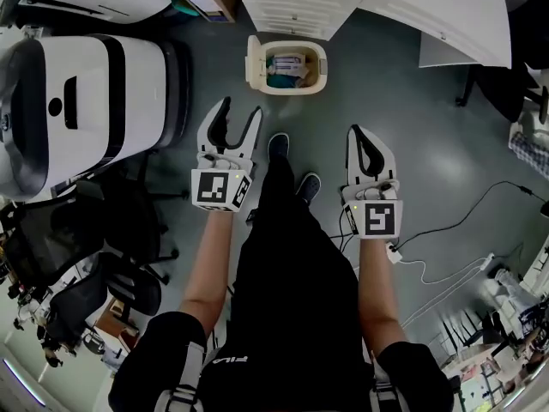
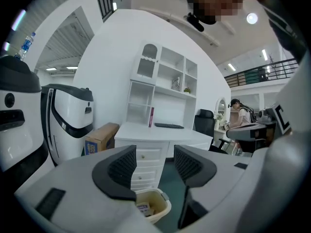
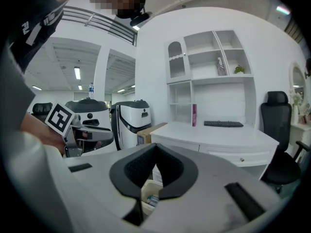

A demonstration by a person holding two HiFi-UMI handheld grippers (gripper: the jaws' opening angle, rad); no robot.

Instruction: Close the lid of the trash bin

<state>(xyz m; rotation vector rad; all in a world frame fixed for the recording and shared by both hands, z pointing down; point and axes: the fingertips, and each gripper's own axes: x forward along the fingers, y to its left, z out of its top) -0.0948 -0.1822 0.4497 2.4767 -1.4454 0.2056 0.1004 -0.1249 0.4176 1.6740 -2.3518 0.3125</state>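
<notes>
- Bin (image 1: 322,65) on floor (image 1: 412,118), just in front of white desk (image 1: 296,7) and ahead of shoes (image 1: 278,147); open, rubbish showing inside.
- Lid (image 1: 255,61) upright at bin's left edge in head view, not yet down.
- Step in hand, by judgement: approach. Both grippers well apart from bin, touching nothing.
- Next move probably calls for reaching forward and down to the lid's outer face, then tipping it over onto the rim until seated. A push should do, no grasp needed.
- Left gripper (image 1: 241,108): jaws spread wide, pads bare, nothing between them; bin (image 2: 165,208) seen beyond and below them in left gripper view.
- Right gripper (image 1: 357,131): jaws closed tip to tip, empty.
- Forearms side by side in front of body, both grippers aimed toward bin, tilted a little downward.
</notes>
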